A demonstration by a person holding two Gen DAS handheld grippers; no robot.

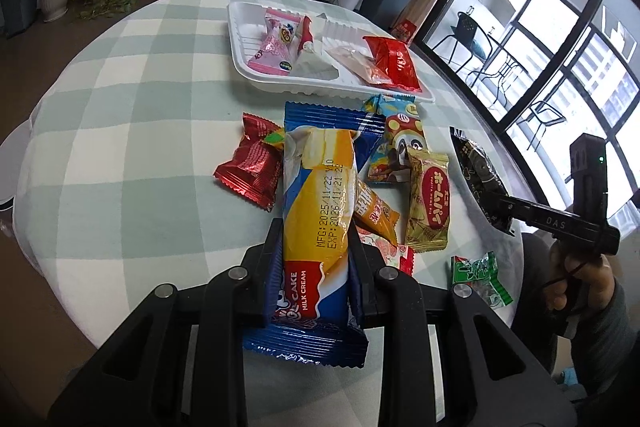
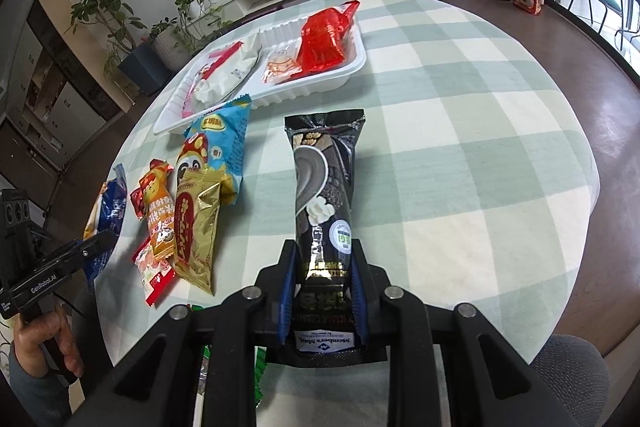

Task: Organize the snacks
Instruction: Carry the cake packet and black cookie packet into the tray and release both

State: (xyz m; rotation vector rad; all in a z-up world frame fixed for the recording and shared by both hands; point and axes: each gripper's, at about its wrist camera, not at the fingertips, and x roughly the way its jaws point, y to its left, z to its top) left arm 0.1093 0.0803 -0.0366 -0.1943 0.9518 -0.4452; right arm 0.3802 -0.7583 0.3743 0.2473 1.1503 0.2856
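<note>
My left gripper (image 1: 315, 231) is shut on a blue and yellow milk cream cake packet (image 1: 320, 195), held lengthwise above the loose snacks. My right gripper (image 2: 324, 247) is shut on a long black sesame packet (image 2: 324, 187), lifted over the checked tablecloth. A white compartment tray (image 1: 280, 83) lies beyond, holding a pink packet (image 1: 274, 45), a white one (image 1: 316, 55), a clear one (image 1: 360, 63) and a red one (image 1: 394, 63). In the left wrist view the right gripper (image 1: 576, 219) shows at the right edge, a hand on its grip.
Loose on the table lie a red packet (image 1: 252, 167), a light-blue mushroom packet (image 1: 396, 143), a gold packet (image 1: 428, 203), an orange packet (image 1: 376, 215) and a green one (image 1: 480, 279). The round table's edge (image 2: 560, 307) curves close on the right. Potted plants and a low cabinet stand behind.
</note>
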